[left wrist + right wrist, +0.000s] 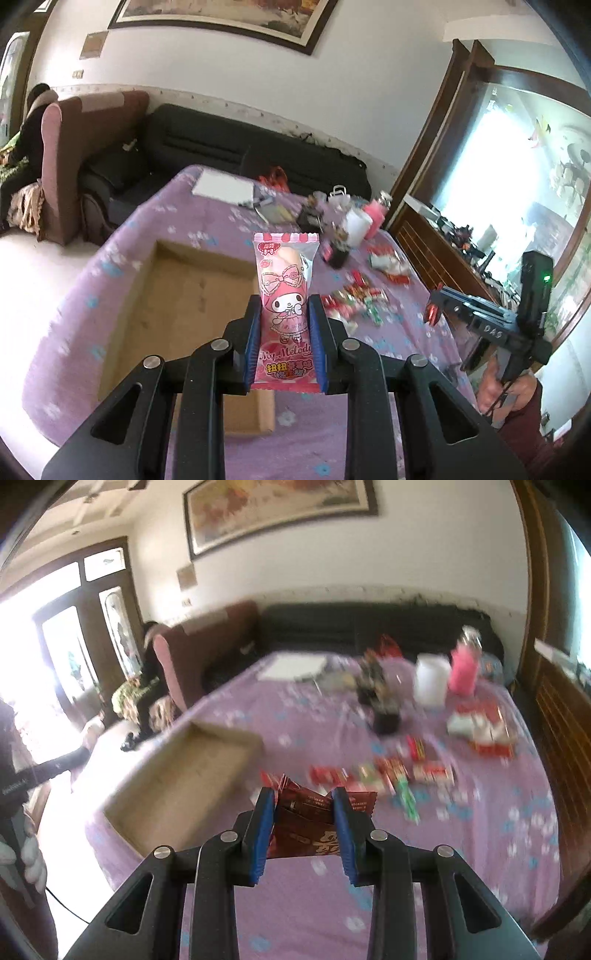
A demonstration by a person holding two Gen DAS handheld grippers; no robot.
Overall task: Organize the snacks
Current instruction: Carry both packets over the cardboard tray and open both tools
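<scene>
From the left wrist camera, the left gripper (284, 314) squeezes a pink candy pack (285, 306), held up above the cardboard box (177, 295). To do this step well, I think it should carry the pack over the open box and go low before letting go, so the pack lands flat inside. The box sits on a purple flowered cloth (110, 273), with a black sofa (236, 144) behind. From the right wrist camera, the right gripper (303, 812) pinches a crumpled red wrapper (308, 819) above the cloth. More snacks (388, 775) lie in a heap, well apart from the box. A big painting (277, 509) hangs on the wall.
</scene>
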